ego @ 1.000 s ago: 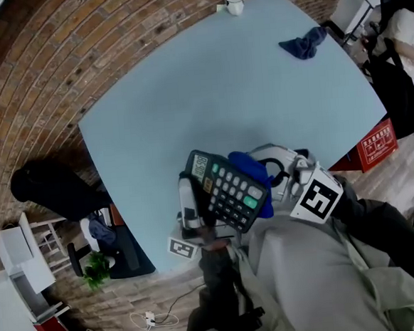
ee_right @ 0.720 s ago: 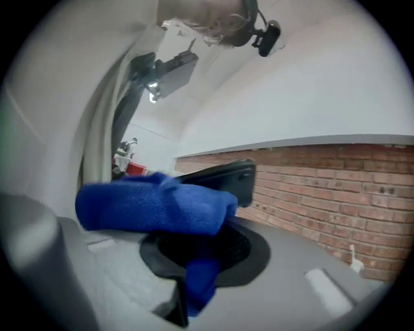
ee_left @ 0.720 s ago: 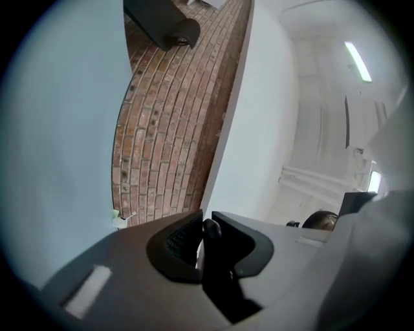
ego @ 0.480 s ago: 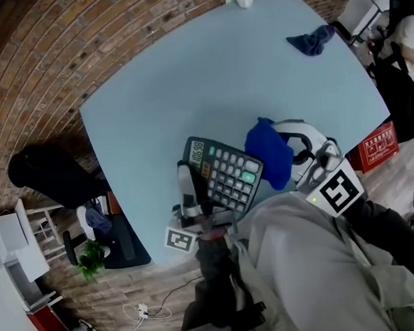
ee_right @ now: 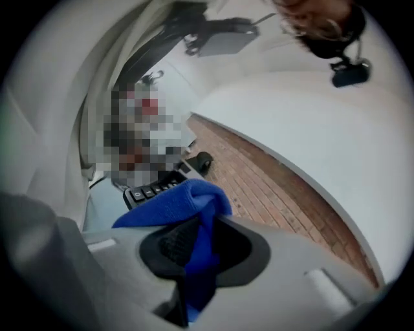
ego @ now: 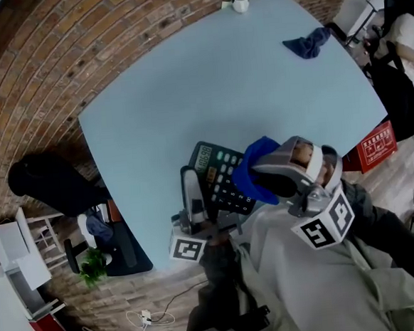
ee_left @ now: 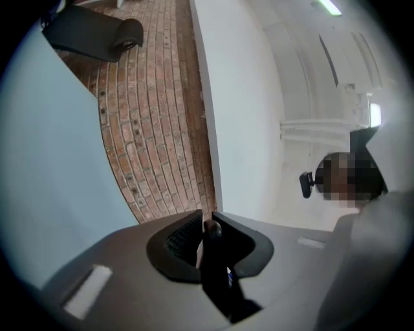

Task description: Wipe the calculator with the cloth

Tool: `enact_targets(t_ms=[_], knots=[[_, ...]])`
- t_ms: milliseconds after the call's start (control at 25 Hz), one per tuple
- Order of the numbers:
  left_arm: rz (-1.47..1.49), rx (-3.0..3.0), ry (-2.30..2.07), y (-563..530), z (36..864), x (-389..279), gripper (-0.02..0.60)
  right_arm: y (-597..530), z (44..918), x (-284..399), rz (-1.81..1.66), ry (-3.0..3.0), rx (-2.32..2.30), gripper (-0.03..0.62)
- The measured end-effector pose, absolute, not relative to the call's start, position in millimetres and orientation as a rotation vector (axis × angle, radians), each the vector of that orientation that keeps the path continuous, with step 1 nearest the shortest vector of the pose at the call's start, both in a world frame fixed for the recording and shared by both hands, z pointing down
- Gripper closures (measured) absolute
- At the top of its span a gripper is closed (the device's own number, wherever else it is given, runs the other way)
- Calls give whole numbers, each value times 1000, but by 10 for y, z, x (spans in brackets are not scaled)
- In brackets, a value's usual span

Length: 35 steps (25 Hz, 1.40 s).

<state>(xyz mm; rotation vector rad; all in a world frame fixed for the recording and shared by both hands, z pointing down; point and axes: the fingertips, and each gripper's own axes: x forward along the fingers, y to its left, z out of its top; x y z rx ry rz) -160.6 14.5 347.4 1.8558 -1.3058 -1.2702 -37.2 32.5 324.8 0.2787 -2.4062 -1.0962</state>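
Head view: my right gripper, jaws narrow on the blue cloth, has swung from beside the calculator onto its keys; my left gripper pinches its near edge, so wiping continues.

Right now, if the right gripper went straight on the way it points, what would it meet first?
Most likely the calculator: its keys show just past the blue cloth pinched in the right gripper. The cloth would touch it first; depth is hard to judge.
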Motion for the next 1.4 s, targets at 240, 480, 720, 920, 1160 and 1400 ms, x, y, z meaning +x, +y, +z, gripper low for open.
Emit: enact_targets(t_ms=[240, 480, 720, 920, 1160, 1400], knots=[[-1047, 1946, -1422, 84, 3525, -1358, 535, 893, 3550, -746, -1205, -2360, -9, 526], [-1041, 1925, -1416, 129, 3589, -1401, 531, 151, 3593, -609, -1122, -2303, 235, 526], [-986, 1893, -1398, 78, 3764, -1355, 531, -123, 3706, -762, -1060, -2314, 326, 526], [-984, 1809, -1444, 58, 4003, -1563, 532, 300, 3908, -968, -994, -2403, 111, 526], [-946, 1808, -1416, -32, 4248, -1701, 531, 319, 4232, -758, -785, -2447, 12, 526], [-867, 1869, -1258, -322, 4466, -1556, 531, -633, 4463, -877, -589, -2435, 378, 526]])
